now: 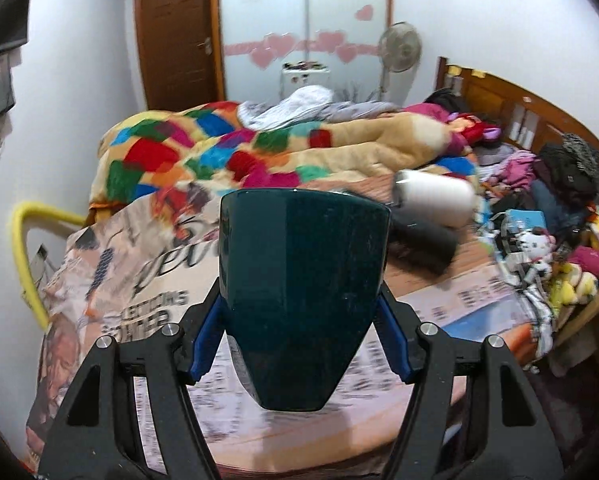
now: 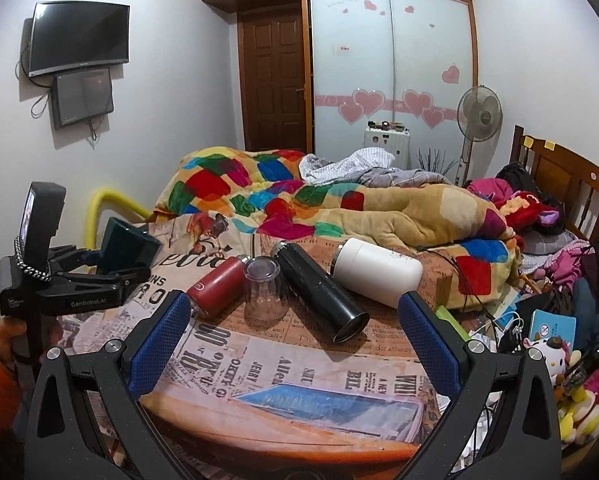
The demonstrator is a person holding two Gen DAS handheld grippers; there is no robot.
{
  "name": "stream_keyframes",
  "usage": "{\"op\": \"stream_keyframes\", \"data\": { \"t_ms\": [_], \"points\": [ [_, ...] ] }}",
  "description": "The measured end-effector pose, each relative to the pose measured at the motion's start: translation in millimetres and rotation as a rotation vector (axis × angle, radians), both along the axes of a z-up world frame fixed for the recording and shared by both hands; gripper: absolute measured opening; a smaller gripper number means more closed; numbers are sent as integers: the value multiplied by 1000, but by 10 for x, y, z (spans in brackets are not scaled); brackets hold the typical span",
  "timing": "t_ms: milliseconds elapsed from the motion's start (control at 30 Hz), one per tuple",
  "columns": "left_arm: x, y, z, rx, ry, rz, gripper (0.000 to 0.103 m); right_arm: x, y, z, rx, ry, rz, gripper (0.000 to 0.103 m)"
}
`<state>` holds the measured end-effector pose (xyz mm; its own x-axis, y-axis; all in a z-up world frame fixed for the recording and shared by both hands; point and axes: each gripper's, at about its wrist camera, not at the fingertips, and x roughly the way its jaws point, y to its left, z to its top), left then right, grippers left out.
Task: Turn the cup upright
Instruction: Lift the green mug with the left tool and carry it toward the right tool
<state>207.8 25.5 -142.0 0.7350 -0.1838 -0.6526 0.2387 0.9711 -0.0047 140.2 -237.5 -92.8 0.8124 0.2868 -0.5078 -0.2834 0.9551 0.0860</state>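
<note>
My left gripper (image 1: 299, 312) is shut on a dark teal cup (image 1: 303, 288) and holds it above the newspaper-print table, wide rim up and away from me. The right wrist view shows the same cup (image 2: 125, 252) tilted in the left gripper (image 2: 99, 268) at the table's left edge. My right gripper (image 2: 295, 316) is open and empty above the table's near side. A clear glass (image 2: 263, 292) stands upside down on the table ahead of it.
A red flask (image 2: 219, 284), a black flask (image 2: 319, 292) and a white flask (image 2: 377, 272) lie on the round table (image 2: 299, 364). A bed with a patchwork blanket (image 2: 299, 196) is behind. Clutter and toys (image 2: 555, 352) lie right. A yellow rail (image 2: 107, 200) is left.
</note>
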Motion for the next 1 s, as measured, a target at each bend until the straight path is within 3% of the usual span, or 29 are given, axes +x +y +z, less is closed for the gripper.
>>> {"op": "stream_keyframes", "data": {
  "t_ms": [300,767,1000],
  "points": [
    [-53,-704,-68,-28,34,-100,67,-64,-202,-13,27,-11,-12,103],
    [292,-1174,-1178,-28,271,-92,67,92,-441,-362,27,79,-35,103],
    [379,-1242,-1302,-29,284,-103,67,200,-432,-588,12,150,-37,103]
  ]
}}
